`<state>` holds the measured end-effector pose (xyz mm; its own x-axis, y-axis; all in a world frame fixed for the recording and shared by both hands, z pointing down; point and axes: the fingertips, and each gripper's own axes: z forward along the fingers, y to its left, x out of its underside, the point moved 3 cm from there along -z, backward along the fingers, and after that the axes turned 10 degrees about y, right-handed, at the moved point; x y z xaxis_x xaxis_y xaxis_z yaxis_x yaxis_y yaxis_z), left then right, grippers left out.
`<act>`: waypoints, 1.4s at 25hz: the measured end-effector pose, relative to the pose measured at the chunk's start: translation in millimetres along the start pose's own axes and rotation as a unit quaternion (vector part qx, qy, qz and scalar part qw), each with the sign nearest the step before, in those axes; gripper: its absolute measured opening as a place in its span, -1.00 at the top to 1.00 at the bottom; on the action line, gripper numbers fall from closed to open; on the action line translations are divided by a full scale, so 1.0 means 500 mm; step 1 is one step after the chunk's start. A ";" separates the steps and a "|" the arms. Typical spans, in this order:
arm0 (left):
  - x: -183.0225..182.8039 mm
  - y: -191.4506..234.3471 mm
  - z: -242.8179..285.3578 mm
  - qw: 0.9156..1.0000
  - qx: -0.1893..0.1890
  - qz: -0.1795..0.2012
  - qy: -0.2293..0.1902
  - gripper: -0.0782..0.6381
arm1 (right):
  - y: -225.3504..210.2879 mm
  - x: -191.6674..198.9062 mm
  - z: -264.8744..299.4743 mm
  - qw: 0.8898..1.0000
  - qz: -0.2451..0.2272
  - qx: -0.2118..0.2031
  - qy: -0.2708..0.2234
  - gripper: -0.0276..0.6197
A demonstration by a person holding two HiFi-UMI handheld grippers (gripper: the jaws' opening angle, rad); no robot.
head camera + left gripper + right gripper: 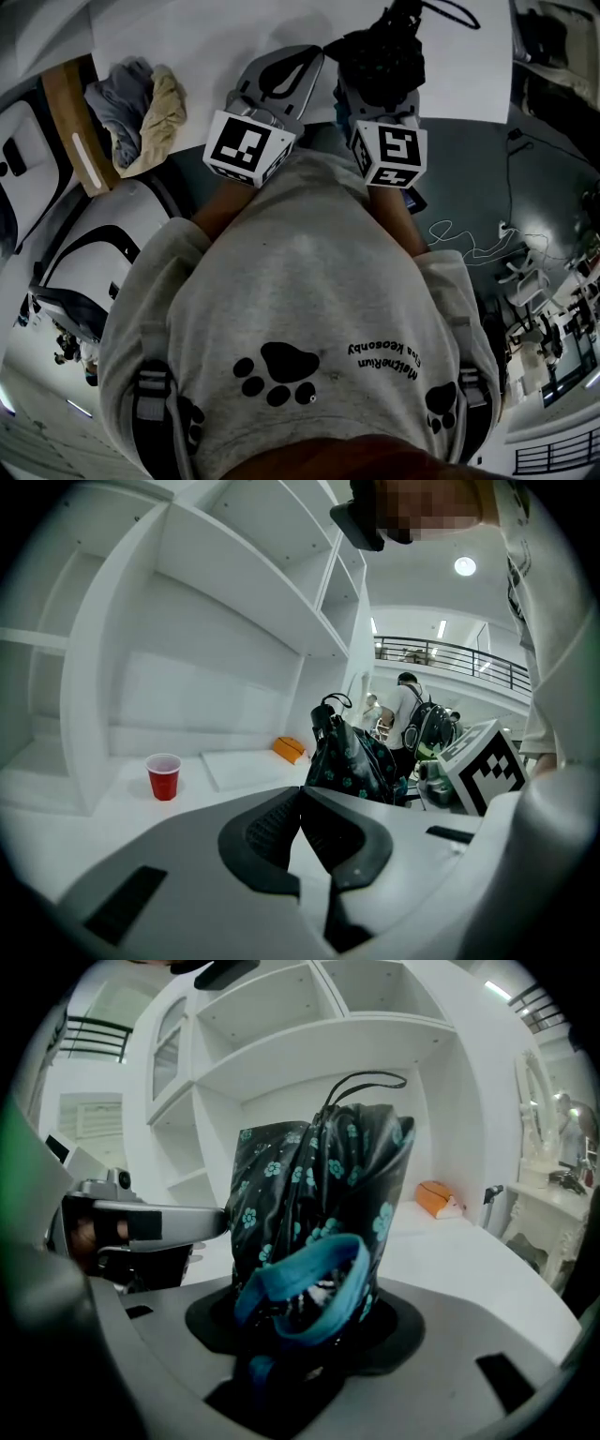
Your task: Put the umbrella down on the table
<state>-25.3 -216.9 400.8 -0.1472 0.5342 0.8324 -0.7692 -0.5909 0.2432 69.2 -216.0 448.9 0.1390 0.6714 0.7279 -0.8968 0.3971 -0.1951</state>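
**Inspector:** Head view first. Where is the task's thing?

**Assistant:** The folded black umbrella with teal flower print (382, 47) stands out forward from the right gripper (373, 94), over the near edge of the white table (187, 37). The left gripper (306, 56) is just beside it on the left, with its tips close to the fabric. A heap of grey and beige cloth (141, 105) lies by the table's left edge, well apart.

**Inspector:** Any writing?

**Assistant:** The grey sweatshirt carries black paw prints and curved lettering. It is upside down here and I cannot read it reliably. The marker cubes show only black-and-white square patterns.

**Inspector:** Left gripper view.

**Assistant:** The left gripper (300, 797) has its jaws pressed together with nothing between them. The umbrella (352, 757) sits ahead and slightly right. A red plastic cup (163, 776) stands on the table (103, 808) towards the back left. A small orange object (290, 749) is at the back, under the shelving. No labels are legible.

**Inspector:** Right gripper view.

**Assistant:** The right gripper (305, 1326) pinches the umbrella (319, 1194) at its lower end. A blue strap loop (309, 1283) hangs at the jaws. The long axis runs straight out along the jaws, with the cord loop (361, 1082) at the far end. The table (469, 1251) lies beneath and ahead.

**Inspector:** Judgement?

**Assistant:** The right hand alone carries it. The move should be to tip the long axis flat onto the table's near part before the jaws part.
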 end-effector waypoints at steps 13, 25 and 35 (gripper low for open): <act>0.042 0.012 0.044 1.000 0.005 -0.006 0.027 0.73 | -0.030 0.039 0.077 0.998 0.056 -0.004 0.042 0.09; 0.057 0.027 0.074 0.999 0.008 -0.013 0.046 0.73 | -0.060 0.055 0.121 0.993 0.090 -0.005 0.076 0.09; 0.058 0.042 0.098 0.998 0.011 -0.017 0.053 0.73 | -0.074 0.062 0.160 0.987 0.114 -0.002 0.115 0.09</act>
<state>-15.2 -243.6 454.4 -0.1866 0.6152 0.7660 -0.7616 -0.5831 0.2828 73.1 -260.0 531.5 0.0253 0.8677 0.4964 -0.9139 0.2213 -0.3402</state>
